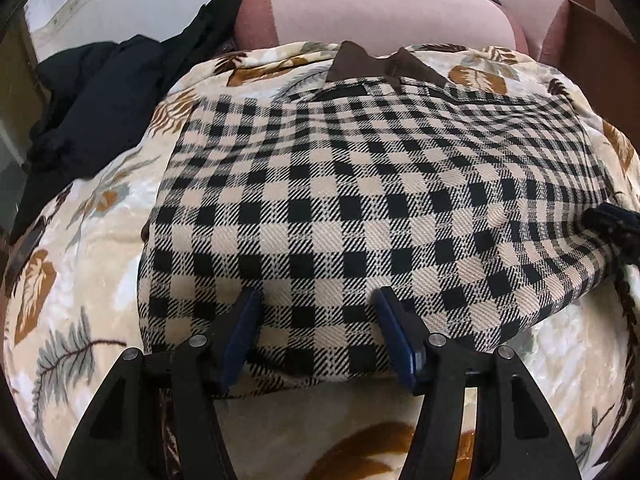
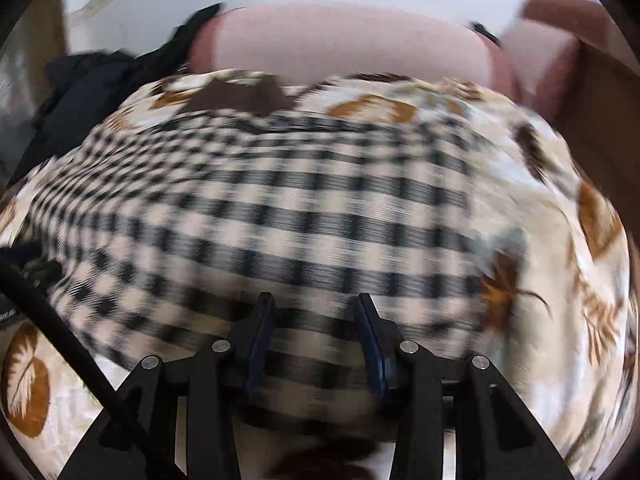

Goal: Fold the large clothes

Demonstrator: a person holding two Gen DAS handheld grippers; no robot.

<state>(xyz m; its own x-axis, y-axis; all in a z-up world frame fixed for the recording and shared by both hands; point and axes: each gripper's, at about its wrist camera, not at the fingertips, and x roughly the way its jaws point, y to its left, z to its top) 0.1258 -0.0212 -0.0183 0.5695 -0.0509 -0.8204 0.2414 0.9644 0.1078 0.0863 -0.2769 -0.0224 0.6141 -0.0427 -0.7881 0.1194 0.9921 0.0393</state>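
Spreading wide, the left gripper (image 1: 318, 320) has its blue pads (image 1: 240, 328) over the near hem of the checked shirt (image 1: 360, 200), touching or just above it — nothing is pinched. The shirt lies flat on the leaf-print blanket (image 1: 80, 280), long axis running away from the cameras, brown collar (image 1: 384, 66) at the far end toward the pink cushion (image 1: 380, 8). The right gripper (image 2: 316, 328), jaws also apart, sits at the same hem; blur hides whether it touches.
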